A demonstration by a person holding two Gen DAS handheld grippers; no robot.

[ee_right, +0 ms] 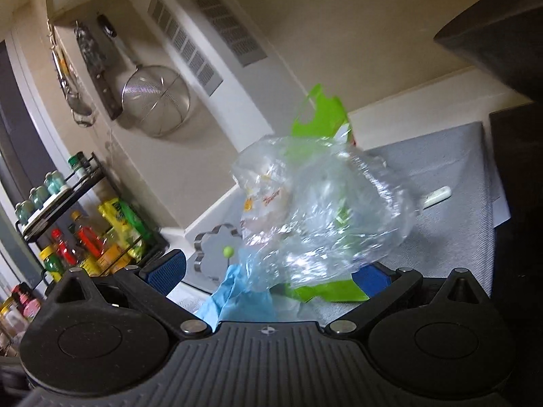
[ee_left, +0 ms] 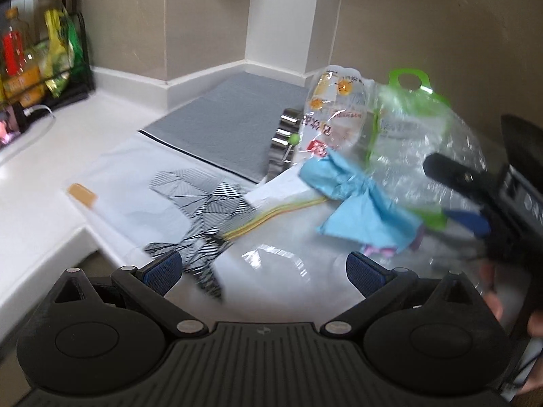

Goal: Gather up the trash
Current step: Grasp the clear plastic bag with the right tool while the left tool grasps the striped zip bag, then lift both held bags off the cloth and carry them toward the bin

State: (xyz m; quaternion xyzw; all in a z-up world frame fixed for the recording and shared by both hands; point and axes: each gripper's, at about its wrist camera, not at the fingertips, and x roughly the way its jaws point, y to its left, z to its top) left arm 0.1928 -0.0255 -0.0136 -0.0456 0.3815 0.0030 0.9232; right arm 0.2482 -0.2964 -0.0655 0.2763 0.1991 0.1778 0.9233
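Note:
A bundle of trash hangs in the air over the counter: crumpled clear plastic bags (ee_left: pixel 427 142) with green trim and a blue paper scrap (ee_left: pixel 359 203). My right gripper (ee_left: pixel 458 200) enters from the right in the left wrist view, and the bundle hangs from its fingers. In the right wrist view the same plastic (ee_right: pixel 325 210) and blue scrap (ee_right: pixel 234 291) bunch between my right gripper's fingers (ee_right: pixel 268 271), which stand wide apart. My left gripper (ee_left: pixel 263 269) is open and empty, just above a flat white bag with a black striped pattern (ee_left: pixel 203 203) on the counter.
A grey mat (ee_left: pixel 234 122) lies by the wall corner, with a metal flower-shaped cutter (ee_left: pixel 286 139) on it. A black rack of bottles and packets (ee_left: pixel 37 64) stands at the left. A strainer (ee_right: pixel 156 100) hangs on the wall. The white counter edge (ee_left: pixel 44 264) is at the lower left.

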